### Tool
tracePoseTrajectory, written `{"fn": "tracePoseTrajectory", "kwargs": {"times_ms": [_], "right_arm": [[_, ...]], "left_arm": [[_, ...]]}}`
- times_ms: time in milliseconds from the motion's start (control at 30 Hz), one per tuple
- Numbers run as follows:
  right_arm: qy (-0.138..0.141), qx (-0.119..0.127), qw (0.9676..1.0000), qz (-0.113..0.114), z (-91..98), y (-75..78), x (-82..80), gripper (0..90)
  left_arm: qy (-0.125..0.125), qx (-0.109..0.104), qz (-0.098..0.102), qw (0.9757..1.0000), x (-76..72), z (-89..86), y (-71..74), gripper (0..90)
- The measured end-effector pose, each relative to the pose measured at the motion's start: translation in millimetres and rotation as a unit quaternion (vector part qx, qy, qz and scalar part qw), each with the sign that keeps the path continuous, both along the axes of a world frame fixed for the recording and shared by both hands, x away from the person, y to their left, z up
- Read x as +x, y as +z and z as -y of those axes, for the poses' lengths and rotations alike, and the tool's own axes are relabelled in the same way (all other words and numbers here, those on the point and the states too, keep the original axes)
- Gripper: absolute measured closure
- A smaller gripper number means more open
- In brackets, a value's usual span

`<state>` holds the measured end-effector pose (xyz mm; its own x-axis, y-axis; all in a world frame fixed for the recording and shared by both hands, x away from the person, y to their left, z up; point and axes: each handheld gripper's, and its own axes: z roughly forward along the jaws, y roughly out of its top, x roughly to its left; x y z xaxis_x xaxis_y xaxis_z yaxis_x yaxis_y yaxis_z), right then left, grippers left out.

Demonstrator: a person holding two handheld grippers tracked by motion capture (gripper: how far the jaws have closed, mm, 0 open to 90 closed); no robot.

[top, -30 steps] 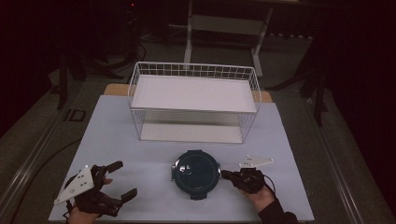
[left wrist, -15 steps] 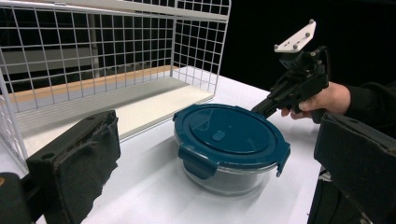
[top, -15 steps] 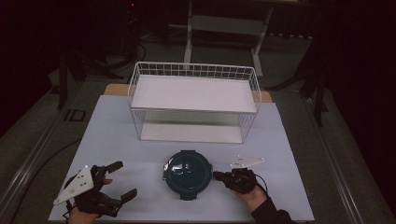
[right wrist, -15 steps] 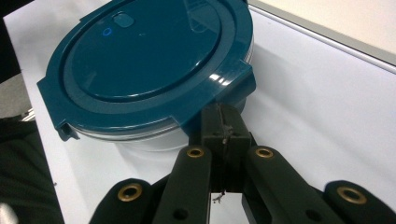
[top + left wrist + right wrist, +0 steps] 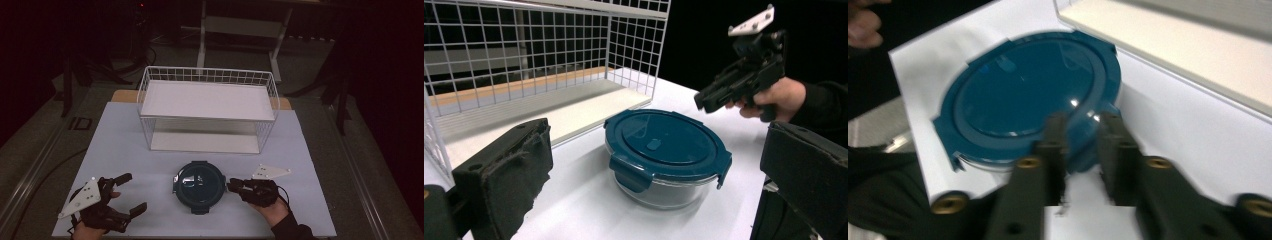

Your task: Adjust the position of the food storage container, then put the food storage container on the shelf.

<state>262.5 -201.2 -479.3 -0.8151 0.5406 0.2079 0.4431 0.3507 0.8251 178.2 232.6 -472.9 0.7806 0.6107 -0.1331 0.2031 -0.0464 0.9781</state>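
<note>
A round glass container with a dark teal clip-on lid (image 5: 199,186) (image 5: 666,150) (image 5: 1028,95) stands at the front middle of the white table. My right gripper (image 5: 231,186) (image 5: 1083,145) (image 5: 700,100) lies level at its right side, tips at the rim. Its jaws have just been opening. A narrow gap shows between them, and the lid's edge sits at the mouth of that gap without being pressed. My left gripper (image 5: 135,191) rests at the front left, open wide, well apart from the container, with nothing between its pads (image 5: 504,175).
A white wire basket shelf (image 5: 207,118) stands behind the container, with a white board on top and another at its base (image 5: 549,107). Bare table (image 5: 125,145) lies to the left and right of it. The table's front edge runs close under both hands.
The container has slid a little to the left and my right gripper has followed it. The left gripper has stayed where it was.
</note>
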Motion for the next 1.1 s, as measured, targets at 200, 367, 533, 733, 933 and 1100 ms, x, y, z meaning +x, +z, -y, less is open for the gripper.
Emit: {"fn": "tracePoseTrajectory", "kwargs": {"times_ms": [200, 367, 533, 733, 933, 1100], "right_arm": [[0.004, 0.022, 0.9994, 0.025, -0.2, 9.5, -4.6, 44.4], [0.011, 0.029, 0.9986, 0.043, -1.0, 12.0, -3.5, 12.6], [0.012, 0.037, 0.9977, 0.056, 0.7, 16.7, -2.3, 11.1], [0.006, 0.021, 0.9946, 0.101, 1.2, 32.0, -4.5, 14.6], [0.030, 0.063, 0.9953, 0.068, 3.3, 36.0, -2.8, 15.8], [0.016, 0.049, 0.9954, 0.081, 1.3, 37.3, -2.3, 14.2]], "left_arm": [[-0.014, 0.012, -0.007, 0.9998, -1.2, 7.8, 3.2, 0.6], [-0.030, 0.023, -0.009, 0.9993, 0.3, 16.2, 11.9, 0.6], [-0.039, 0.040, -0.022, 0.9982, 6.4, 23.6, 22.4, 0.6], [-0.063, 0.053, -0.061, 0.9947, 21.9, 33.4, 34.0, 0.6], [-0.062, 0.031, -0.097, 0.9929, 39.8, 41.7, 38.6, 0.6], [-0.053, 0.045, -0.146, 0.9869, 58.8, 50.4, 28.8, 0.7]]}}
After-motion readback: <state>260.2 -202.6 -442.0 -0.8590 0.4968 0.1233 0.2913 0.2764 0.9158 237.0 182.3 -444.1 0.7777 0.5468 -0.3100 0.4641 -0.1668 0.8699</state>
